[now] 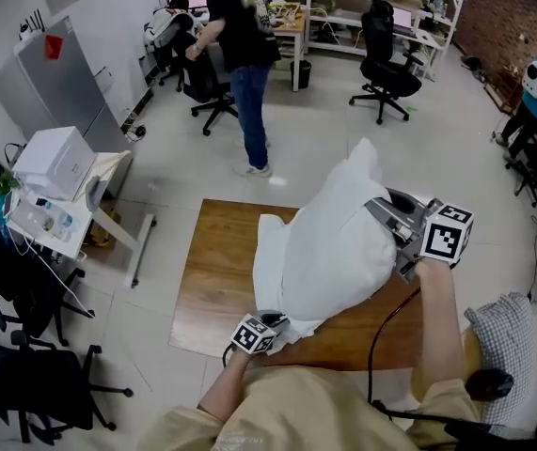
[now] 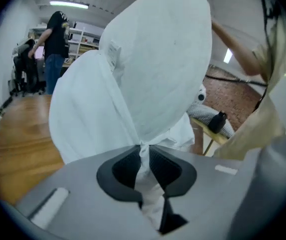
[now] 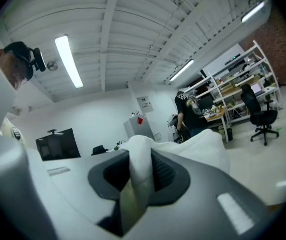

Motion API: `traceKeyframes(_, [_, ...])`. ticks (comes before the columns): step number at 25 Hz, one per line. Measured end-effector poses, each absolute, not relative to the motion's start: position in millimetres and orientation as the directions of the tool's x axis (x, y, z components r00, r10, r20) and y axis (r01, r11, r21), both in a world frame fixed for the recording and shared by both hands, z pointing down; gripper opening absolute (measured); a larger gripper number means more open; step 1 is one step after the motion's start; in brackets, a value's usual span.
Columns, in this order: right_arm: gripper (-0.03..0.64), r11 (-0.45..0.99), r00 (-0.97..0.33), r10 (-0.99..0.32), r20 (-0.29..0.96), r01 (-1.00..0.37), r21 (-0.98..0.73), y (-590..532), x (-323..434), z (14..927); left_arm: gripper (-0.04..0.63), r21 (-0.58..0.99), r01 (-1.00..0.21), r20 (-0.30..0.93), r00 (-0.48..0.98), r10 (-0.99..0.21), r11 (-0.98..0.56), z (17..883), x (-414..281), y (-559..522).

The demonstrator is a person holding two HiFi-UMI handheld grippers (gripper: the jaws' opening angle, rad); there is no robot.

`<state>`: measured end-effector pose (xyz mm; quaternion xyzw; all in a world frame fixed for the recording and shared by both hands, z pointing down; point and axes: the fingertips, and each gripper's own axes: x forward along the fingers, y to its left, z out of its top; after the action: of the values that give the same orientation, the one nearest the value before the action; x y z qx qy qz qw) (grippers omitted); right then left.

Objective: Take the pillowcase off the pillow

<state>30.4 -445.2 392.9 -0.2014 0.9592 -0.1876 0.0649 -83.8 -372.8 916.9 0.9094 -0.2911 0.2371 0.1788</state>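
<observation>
A plump white pillow [image 1: 343,242] hangs in the air over the wooden table [image 1: 216,289]. The loose white pillowcase [image 1: 270,256] droops from its left and lower side. My right gripper [image 1: 381,216] is at the pillow's right side, shut on a fold of white fabric [image 3: 140,169]. My left gripper [image 1: 277,319] is below the pillow near the table's front edge. In the left gripper view its jaws pinch a twisted strip of the pillowcase [image 2: 144,156], and the pillow [image 2: 158,59] looms above it.
A person [image 1: 244,54] stands on the floor beyond the table, near office chairs [image 1: 386,59]. A white desk with a box [image 1: 56,163] is at the left. Black chairs [image 1: 23,383] stand at the lower left. A checked cushion [image 1: 508,341] lies at the right.
</observation>
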Motion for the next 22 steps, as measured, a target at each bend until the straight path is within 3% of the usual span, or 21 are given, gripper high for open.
traceKeyframes(9, [0.069,0.85,-0.904,-0.419,-0.088,-0.356,-0.388,-446.1,37.6,385.7,0.114,0.397,-0.485,0.252,0.874,-0.415,-0.779,823.4,-95.8,-343.3])
traceKeyframes(15, [0.069,0.877,-0.926,-0.369,-0.08,-0.319,-0.359,-447.6,24.3,381.8,0.127,0.411,-0.541,0.016,0.809,-0.587,-0.734,731.3,-151.0,-382.0])
traceKeyframes(19, [0.069,0.908,-0.948,-0.31,-0.074,-0.272,-0.32,-437.3,9.0,379.9,0.14,0.348,-0.618,0.044,0.762,-0.646,-0.705,712.3,-181.0,-424.5])
traceKeyframes(22, [0.069,0.933,-0.964,-0.259,-0.059,-0.234,-0.274,-426.6,-7.6,376.3,0.193,0.328,-0.668,0.094,0.727,-0.681,-0.668,715.8,-195.6,-469.1])
